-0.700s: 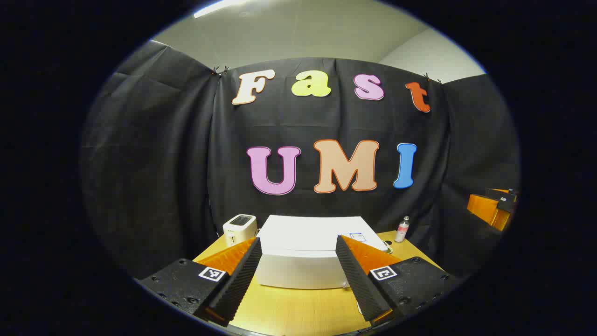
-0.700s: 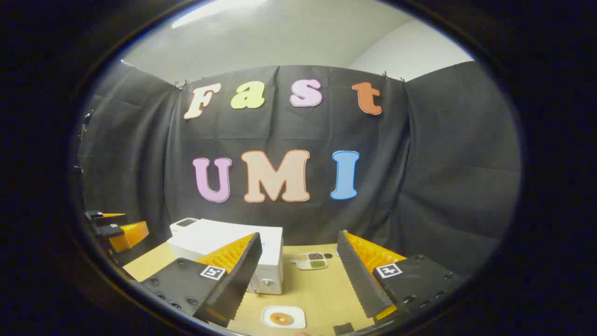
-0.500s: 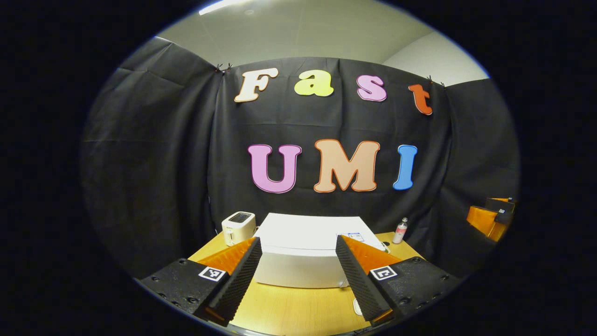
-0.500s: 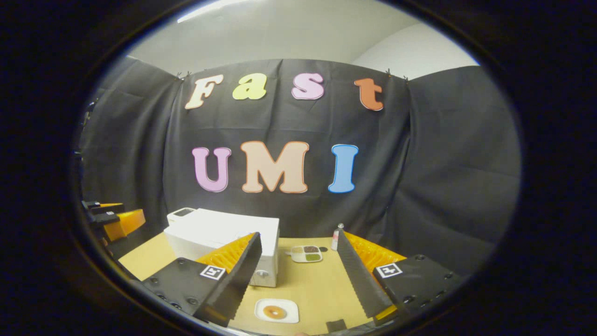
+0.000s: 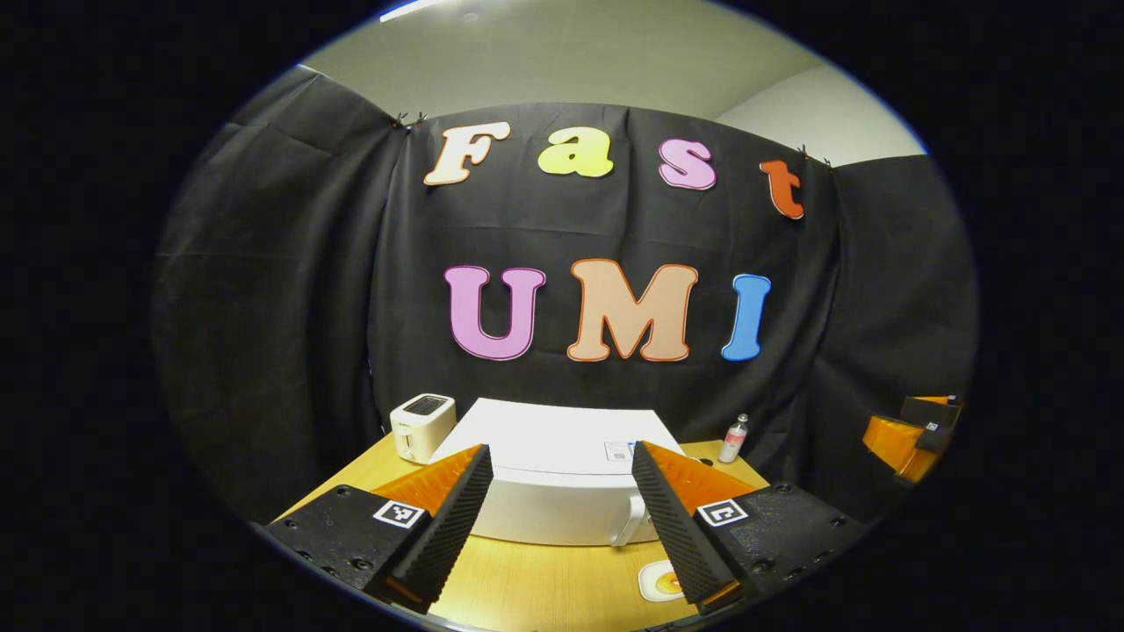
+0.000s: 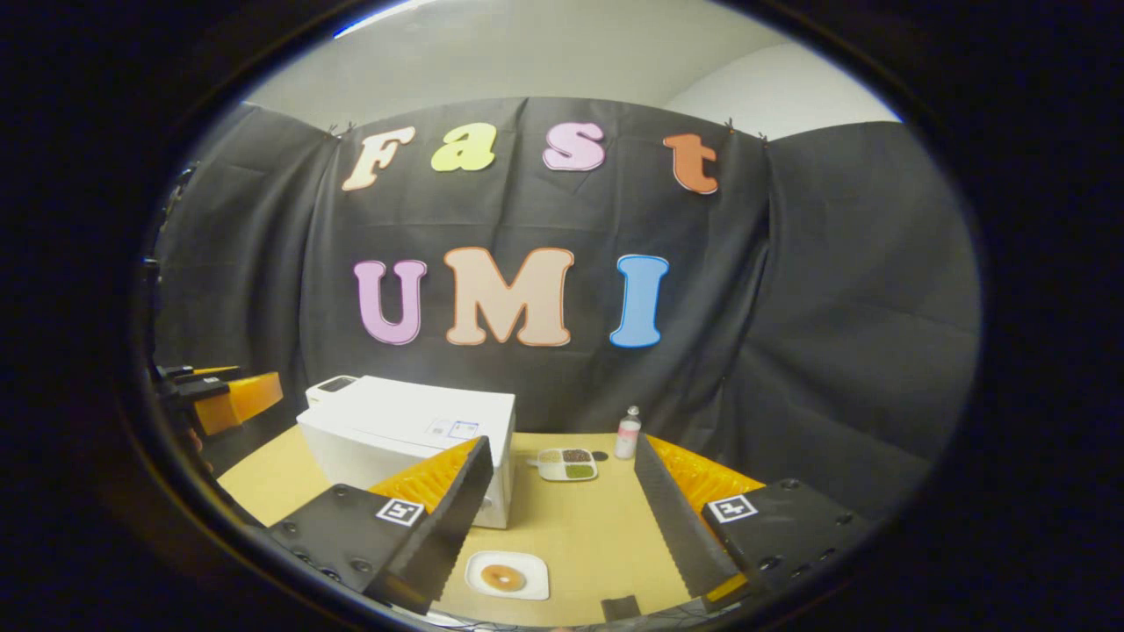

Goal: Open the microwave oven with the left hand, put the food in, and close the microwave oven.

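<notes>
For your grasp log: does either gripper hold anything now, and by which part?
Nothing is held. The left gripper and right gripper are both open, with nothing between their fingers.

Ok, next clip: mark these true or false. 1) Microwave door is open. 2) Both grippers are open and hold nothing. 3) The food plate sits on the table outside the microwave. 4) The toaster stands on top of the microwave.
1) False: the microwave door is shut.
2) True: left gripper and right gripper are both open, holding nothing.
3) True: the plate lies on the table in front of the microwave.
4) False: the toaster stands on the table beside it.
</notes>
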Motion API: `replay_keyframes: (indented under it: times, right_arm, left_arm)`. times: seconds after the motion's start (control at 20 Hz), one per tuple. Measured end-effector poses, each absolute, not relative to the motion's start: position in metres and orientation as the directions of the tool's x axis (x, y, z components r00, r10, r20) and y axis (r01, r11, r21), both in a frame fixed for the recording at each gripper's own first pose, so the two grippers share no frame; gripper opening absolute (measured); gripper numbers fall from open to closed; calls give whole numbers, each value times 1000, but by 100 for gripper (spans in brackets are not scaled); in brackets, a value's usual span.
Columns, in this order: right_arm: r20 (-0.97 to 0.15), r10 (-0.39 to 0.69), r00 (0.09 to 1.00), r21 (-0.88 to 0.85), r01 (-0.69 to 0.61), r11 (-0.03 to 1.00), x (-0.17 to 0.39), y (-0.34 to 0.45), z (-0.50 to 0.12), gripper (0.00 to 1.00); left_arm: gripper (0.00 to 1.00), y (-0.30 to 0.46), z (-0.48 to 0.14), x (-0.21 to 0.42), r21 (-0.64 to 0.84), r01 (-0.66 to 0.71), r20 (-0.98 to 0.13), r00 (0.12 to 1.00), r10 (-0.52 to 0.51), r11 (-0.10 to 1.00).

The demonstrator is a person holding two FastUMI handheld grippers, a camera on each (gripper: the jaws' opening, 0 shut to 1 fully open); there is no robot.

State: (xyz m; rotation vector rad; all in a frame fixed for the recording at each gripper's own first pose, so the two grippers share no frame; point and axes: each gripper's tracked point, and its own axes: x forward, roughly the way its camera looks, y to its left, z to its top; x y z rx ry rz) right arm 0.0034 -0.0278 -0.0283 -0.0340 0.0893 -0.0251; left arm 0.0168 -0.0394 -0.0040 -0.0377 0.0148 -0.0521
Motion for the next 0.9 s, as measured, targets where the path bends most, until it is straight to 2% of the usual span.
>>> replay_keyframes:
  times: [0.3, 0.35, 0.5, 0.65, 0.7, 0.9]
  right_arm:
    - [-108, -49, 993, -19, 48, 999, 12, -46, -36, 97]
    - [-110, -52, 993, -14, 51, 999, 14, -47, -37, 100]
    - [-123, -59, 991, 8, 60, 998, 18, -52, -43, 97]
    - [-129, -72, 989, 26, 76, 997, 21, -56, -48, 97]
    - [-130, -79, 988, 29, 83, 996, 22, -59, -49, 100]
    - [-140, -106, 984, 33, 111, 993, 20, -70, -57, 100]
  left_arm:
    - [97, -42, -19, 21, -38, 53, -49, 997, -55, 998]
    - [97, -43, -23, 22, -37, 54, -55, 997, -56, 998]
    - [97, -44, -38, 28, -25, 62, -80, 995, -64, 998]
    - [97, -53, -68, 34, -31, 88, -124, 988, -91, 996]
    - [96, -57, -79, 35, -35, 98, -144, 984, -102, 995]
    - [98, -69, -139, 42, -58, 142, -253, 955, -152, 988]
